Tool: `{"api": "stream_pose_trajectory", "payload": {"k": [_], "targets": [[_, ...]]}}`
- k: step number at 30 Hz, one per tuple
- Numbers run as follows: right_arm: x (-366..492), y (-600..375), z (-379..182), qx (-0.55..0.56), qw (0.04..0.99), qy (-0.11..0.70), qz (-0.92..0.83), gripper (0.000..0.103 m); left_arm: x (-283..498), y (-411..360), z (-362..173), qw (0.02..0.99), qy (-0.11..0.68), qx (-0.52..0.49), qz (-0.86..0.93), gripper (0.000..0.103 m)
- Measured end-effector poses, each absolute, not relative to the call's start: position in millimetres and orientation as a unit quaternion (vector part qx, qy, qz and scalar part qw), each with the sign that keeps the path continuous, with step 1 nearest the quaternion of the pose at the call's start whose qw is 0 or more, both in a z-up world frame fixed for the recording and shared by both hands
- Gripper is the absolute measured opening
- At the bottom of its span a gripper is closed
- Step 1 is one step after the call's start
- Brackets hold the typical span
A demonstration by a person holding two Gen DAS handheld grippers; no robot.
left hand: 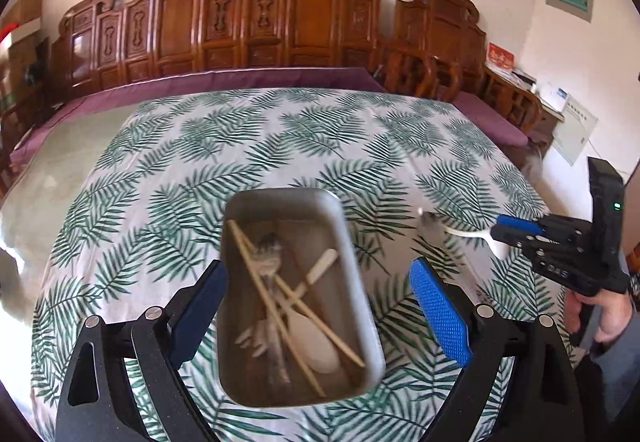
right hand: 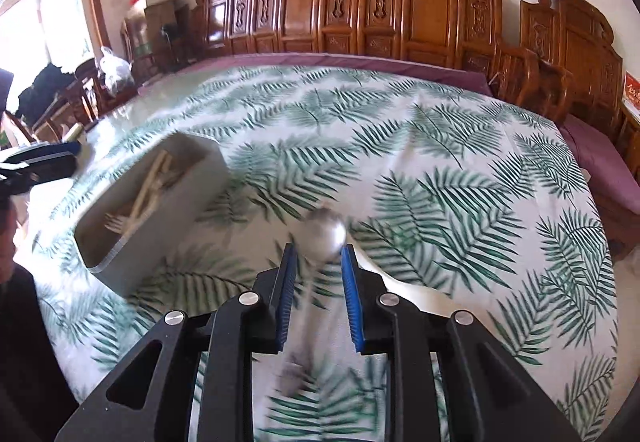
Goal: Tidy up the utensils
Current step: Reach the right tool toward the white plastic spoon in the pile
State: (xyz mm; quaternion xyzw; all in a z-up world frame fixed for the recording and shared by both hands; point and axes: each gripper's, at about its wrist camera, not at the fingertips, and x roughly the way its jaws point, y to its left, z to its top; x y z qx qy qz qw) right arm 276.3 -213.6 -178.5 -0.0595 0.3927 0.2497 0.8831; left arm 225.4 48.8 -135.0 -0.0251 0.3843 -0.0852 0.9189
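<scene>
A metal tray [left hand: 352, 254] lies on the leaf-print tablecloth and holds chopsticks [left hand: 280, 306], a white spoon [left hand: 316, 350], a white fork and a metal utensil. My left gripper [left hand: 320, 314] is open, its fingers on either side of the tray, empty. My right gripper [right hand: 318, 270] appears at the right of the left wrist view [left hand: 516, 230]. Its fingers stand on either side of a metal spoon [right hand: 326, 232], which is blurred; whether they touch it is unclear. The tray [right hand: 120, 262] lies to its left.
The leaf-print tablecloth [left hand: 280, 133] covers the table. Carved wooden chairs [left hand: 256, 17] line the far side. A person's hand [left hand: 604, 318] holds the right gripper. Boxes and bags [right hand: 152, 1] stand at the far left by a window.
</scene>
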Motion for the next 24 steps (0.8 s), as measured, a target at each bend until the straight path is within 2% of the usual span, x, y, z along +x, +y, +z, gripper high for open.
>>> {"api": "stream_pose_trajectory", "payload": {"k": [10, 19, 24], "targets": [[294, -259, -205, -0.066, 0.876, 0.426, 0.215, 0.027, 240, -17, -156, 0.903, 0.410, -0.025, -0.126, 0.089], [295, -278, -199, -0.049, 0.881, 0.420, 0.214, 0.030, 265, -80, -190, 0.885, 0.441, 0.004, -0.148, 0.088], [293, -280, -200, -0.047, 0.880, 0.421, 0.216, 0.034, 279, -102, -209, 0.872, 0.464, 0.005, -0.154, 0.078]]}}
